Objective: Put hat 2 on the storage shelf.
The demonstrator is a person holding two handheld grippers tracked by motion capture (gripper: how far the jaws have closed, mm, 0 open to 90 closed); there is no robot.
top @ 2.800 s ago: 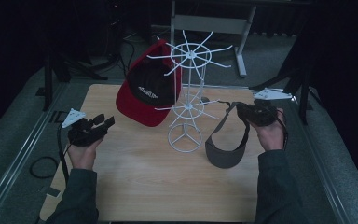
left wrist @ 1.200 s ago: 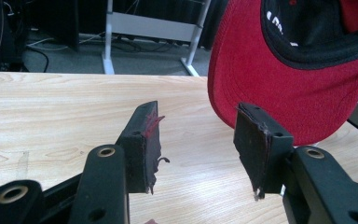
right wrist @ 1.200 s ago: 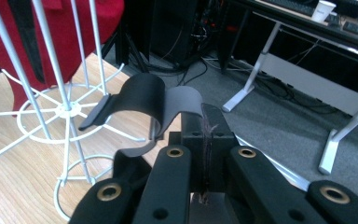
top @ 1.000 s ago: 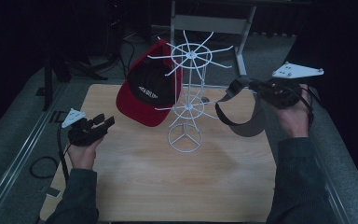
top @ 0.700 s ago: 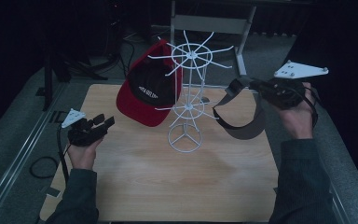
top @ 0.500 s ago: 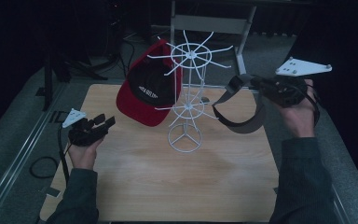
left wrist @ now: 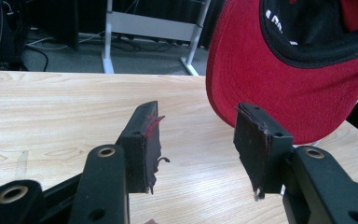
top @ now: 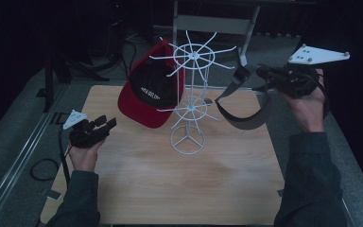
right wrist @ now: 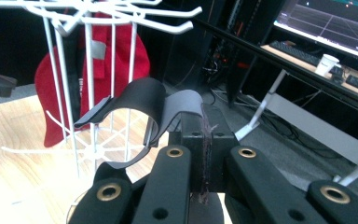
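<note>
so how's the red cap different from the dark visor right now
The red cap has a full crown and hangs on the white wire rack; the dark visor is an open band with a brim, held off the table.
Nothing grips the cap, and the left gripper is open. The right gripper is shut on the visor's strap.
Both are headwear with a brim.

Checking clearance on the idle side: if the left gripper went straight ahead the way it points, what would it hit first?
Probably the red cap hanging on the white rack. In the left gripper view the open left gripper points over bare table toward the cap's brim, slightly right of centre. Depth is unclear, so it may pass just under the brim.
</note>
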